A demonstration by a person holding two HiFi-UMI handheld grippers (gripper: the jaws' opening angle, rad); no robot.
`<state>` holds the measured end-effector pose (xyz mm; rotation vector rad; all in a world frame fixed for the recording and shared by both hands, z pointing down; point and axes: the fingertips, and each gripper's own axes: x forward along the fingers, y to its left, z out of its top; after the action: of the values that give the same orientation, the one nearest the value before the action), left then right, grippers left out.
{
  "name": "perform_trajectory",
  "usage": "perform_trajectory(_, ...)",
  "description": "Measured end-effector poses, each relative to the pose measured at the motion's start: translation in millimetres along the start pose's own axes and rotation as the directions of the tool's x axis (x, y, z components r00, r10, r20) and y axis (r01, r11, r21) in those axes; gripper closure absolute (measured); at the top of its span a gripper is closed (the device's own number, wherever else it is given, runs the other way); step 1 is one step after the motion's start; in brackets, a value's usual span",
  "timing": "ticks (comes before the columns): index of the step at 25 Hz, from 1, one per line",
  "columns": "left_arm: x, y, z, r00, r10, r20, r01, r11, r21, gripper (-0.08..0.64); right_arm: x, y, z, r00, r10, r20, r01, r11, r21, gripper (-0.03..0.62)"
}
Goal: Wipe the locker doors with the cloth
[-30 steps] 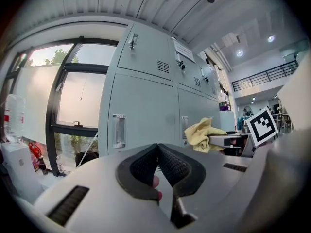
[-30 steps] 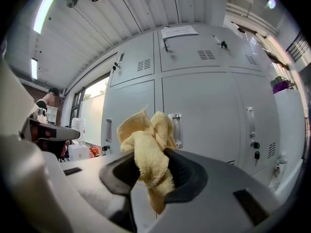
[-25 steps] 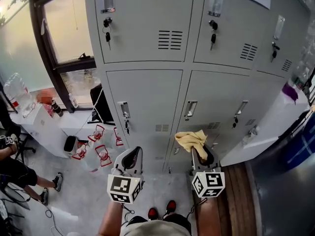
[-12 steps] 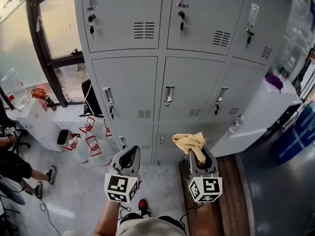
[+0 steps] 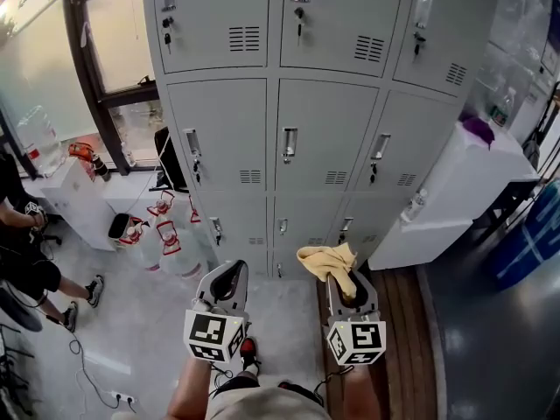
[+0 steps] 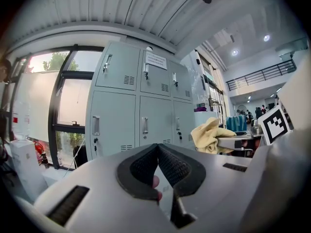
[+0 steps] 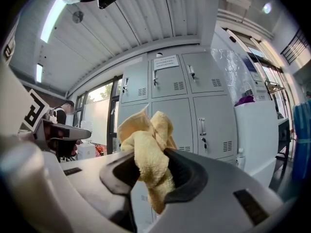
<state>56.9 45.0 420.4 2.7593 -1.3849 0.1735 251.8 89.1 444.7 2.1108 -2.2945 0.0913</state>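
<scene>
A bank of grey locker doors (image 5: 289,121) stands in front of me, with handles and keys on each door. My right gripper (image 5: 343,280) is shut on a crumpled yellow cloth (image 5: 325,259), held well short of the lockers, low near the bottom row. In the right gripper view the cloth (image 7: 146,147) bulges out between the jaws, with the lockers (image 7: 180,106) behind it. My left gripper (image 5: 229,275) hangs beside it to the left, shut with nothing in it; its pads (image 6: 170,165) meet at the tip. The cloth (image 6: 209,135) also shows at the right of the left gripper view.
A white cabinet (image 5: 455,191) with a purple thing on top juts out at the right of the lockers. Water jugs with red handles (image 5: 166,234) stand on the floor at the left, by a white table (image 5: 70,204) and a window (image 5: 114,33). A seated person (image 5: 26,261) is at far left.
The view has drawn back from the lockers: they look smaller and lower rows have come into sight. Both grippers keep their pose, the right still holding the cloth.
</scene>
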Motion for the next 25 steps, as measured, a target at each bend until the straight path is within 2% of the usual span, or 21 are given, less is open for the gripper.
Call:
perform_trajectory(11, -50, -38, -18, 1.0, 0.02, -0.004, -0.02, 1.0, 0.003, 0.537, -60, 10, -25, 1.0, 0.018, -0.018, -0.018, 1.0, 0.013, 0.456)
perform_trajectory(25, -66, -55, -15, 1.0, 0.021, 0.012, -0.021, 1.0, -0.002, 0.537, -81, 11, -19, 1.0, 0.022, -0.001, -0.022, 1.0, 0.007, 0.456)
